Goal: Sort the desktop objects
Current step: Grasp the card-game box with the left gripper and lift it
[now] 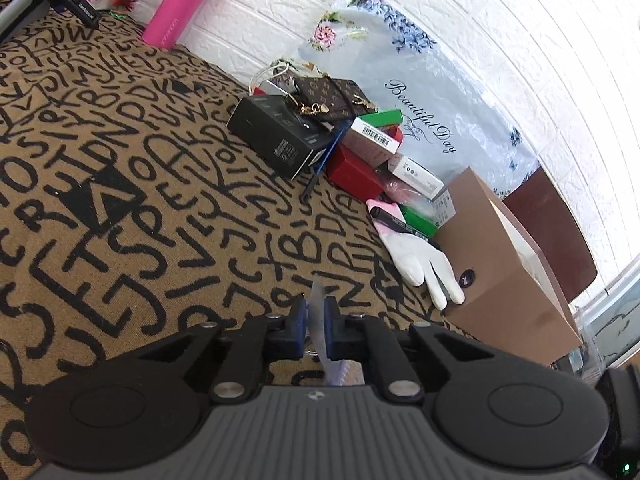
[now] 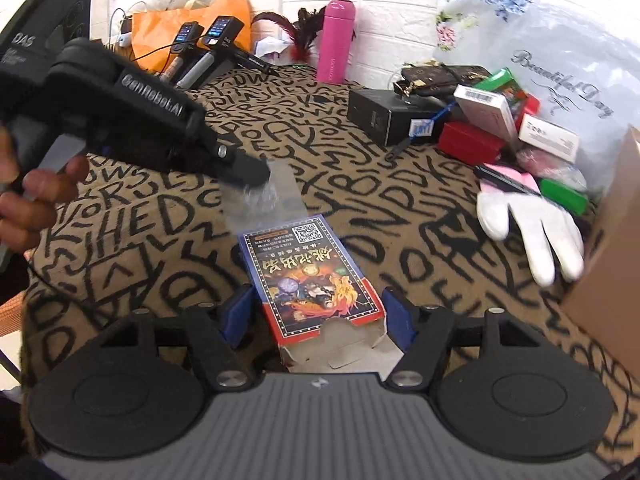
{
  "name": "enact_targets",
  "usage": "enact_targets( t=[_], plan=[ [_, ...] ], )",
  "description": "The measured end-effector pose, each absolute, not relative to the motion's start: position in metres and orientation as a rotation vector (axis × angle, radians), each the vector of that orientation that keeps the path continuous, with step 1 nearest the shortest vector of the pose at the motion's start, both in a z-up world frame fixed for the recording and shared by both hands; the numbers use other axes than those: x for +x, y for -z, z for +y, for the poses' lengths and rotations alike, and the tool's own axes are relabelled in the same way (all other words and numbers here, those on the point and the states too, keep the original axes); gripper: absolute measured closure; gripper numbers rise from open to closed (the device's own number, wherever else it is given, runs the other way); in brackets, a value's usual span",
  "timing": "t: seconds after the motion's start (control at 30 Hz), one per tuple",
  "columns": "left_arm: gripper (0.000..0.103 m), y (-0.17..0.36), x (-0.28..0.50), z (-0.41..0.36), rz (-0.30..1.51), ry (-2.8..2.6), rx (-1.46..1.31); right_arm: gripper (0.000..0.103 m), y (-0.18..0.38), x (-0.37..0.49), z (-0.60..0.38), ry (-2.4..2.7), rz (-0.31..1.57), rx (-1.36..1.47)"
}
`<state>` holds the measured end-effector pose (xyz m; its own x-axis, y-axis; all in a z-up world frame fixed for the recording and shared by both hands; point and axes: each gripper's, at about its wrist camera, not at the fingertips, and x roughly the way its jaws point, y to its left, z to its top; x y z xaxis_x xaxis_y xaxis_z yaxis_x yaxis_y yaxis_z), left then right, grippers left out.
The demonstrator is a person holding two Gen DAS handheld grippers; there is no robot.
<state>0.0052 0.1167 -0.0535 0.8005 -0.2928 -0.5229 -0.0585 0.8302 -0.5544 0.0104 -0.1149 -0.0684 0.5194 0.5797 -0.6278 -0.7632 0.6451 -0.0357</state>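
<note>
A colourful card box (image 2: 308,268) with a QR code lies on the letter-patterned cloth (image 2: 400,216), its near end flap torn open. It sits between the fingers of my right gripper (image 2: 318,314), which stands open; a small gap shows beside the left pad. My left gripper (image 2: 260,172), held by a person's hand (image 2: 36,196), is at the box's far end, shut on a clear plastic wrapper (image 2: 264,200). In the left wrist view the left gripper (image 1: 316,308) pinches that thin clear wrapper (image 1: 319,290) upright between its blue pads.
A pile sits by the white wall: black box (image 1: 276,132), red box (image 1: 352,172), patterned pouch (image 1: 332,92), floral bag (image 1: 420,92). A white glove (image 1: 420,260) lies beside a brown cardboard box (image 1: 508,280). A pink bottle (image 1: 180,4) stands at the back.
</note>
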Motion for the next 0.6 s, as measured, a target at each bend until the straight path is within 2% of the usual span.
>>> enact_targets(
  t=[0.2,0.4,0.47,0.5,0.6],
  plan=[
    [0.096,0.051,0.003,0.114,0.639,0.147,-0.565,0.036,0.067,-0.007,-0.135,-0.755,0.636,-0.298],
    [0.093,0.058,0.008,0.101,0.685,0.189,-0.526,0.031,0.068,-0.014,-0.139,-0.746,0.621,-0.339],
    [0.085,0.059,0.010,0.097,0.691,0.198,-0.524,0.030,0.068,-0.015,-0.137,-0.742,0.619,-0.346],
    [0.075,0.059,0.010,0.095,0.688,0.199,-0.518,0.030,0.067,-0.014,-0.137,-0.747,0.619,-0.343],
    [0.071,0.061,0.013,0.091,0.687,0.196,-0.495,0.030,0.068,-0.011,-0.133,-0.761,0.618,-0.334]
  ],
)
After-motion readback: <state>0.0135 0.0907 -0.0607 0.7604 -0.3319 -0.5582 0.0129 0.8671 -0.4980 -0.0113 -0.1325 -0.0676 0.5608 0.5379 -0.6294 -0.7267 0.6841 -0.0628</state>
